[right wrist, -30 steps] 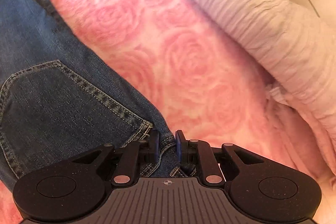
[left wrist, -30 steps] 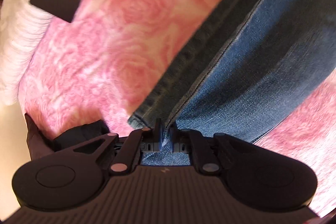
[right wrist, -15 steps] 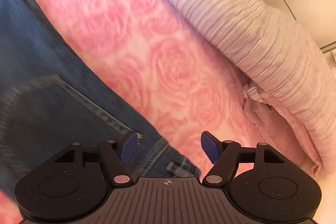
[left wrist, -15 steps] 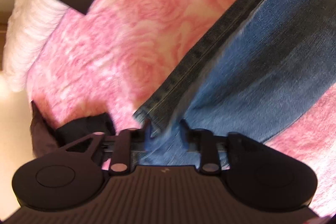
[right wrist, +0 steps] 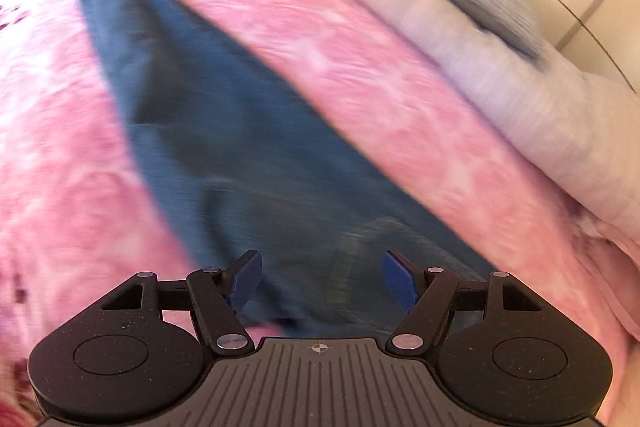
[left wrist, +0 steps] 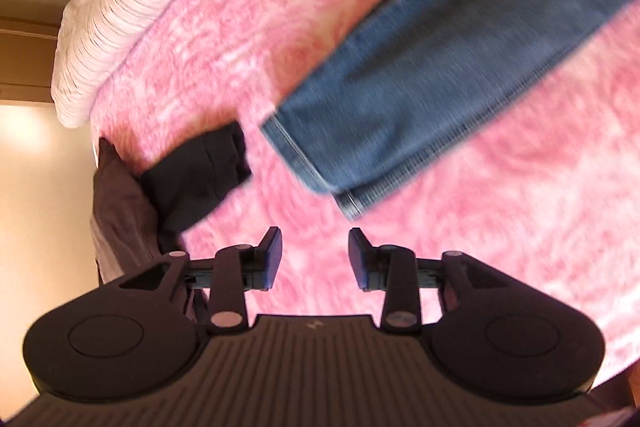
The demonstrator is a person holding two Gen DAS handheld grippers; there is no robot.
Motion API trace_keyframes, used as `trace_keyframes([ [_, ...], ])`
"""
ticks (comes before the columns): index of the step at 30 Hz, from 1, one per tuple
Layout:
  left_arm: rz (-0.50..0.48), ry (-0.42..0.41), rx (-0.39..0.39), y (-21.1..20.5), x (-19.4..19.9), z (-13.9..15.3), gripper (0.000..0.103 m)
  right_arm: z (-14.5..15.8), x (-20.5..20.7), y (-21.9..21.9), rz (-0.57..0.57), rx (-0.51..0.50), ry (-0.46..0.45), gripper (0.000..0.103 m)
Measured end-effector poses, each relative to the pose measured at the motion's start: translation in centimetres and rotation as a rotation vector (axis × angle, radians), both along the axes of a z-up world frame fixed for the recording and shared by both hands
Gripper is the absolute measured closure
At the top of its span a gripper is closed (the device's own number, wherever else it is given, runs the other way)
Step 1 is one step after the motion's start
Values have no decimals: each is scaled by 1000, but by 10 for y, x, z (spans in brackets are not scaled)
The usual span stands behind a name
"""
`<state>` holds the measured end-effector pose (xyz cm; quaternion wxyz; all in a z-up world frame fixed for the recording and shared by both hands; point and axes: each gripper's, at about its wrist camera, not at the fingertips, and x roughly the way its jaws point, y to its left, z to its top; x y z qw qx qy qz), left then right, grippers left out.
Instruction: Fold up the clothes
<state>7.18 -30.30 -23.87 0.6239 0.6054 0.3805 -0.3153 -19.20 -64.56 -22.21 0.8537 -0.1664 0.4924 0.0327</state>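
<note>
Two grippers hang over the jeans (right wrist: 224, 131), which lie flat and long on the pink bed cover (left wrist: 520, 227): the left gripper (left wrist: 315, 259) is opening with nothing between its fingers, just past the hem, and the right gripper (right wrist: 320, 283) is spread wide and empty over the pocket end. I think one fold is done (or the jeans just laid out), so next each must pinch an end and bring hem to waist. No words can be read.

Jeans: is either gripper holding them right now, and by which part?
Neither. The left gripper is opening, empty, short of the jeans hem. The right gripper is open over the jeans' pocket end, pads off the denim.
</note>
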Motion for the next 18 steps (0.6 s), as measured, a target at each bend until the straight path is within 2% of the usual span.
trace_keyframes([
  [3, -50, -21, -14, 15, -5, -8, 66, 1, 6, 32, 3, 34, -13, 32],
  [5, -123, -27, -23, 19, -5, -17, 59, 1, 16, 56, -1, 54, -20, 32],
  [10, -203, 69, -148, 23, 38, -47, 55, -5, 56, 123, 25, -3, -31, 32],
  [12, -195, 153, -235, 26, 70, -59, 55, -9, 75, 150, 9, -31, -23, 32],
  [14, -163, 290, -356, 31, 105, -63, 56, -16, 96, 179, -39, -37, -13, 32],
  [18, -152, 531, -584, 47, 161, -68, 55, -38, 142, 246, -143, 37, 52, 32],
])
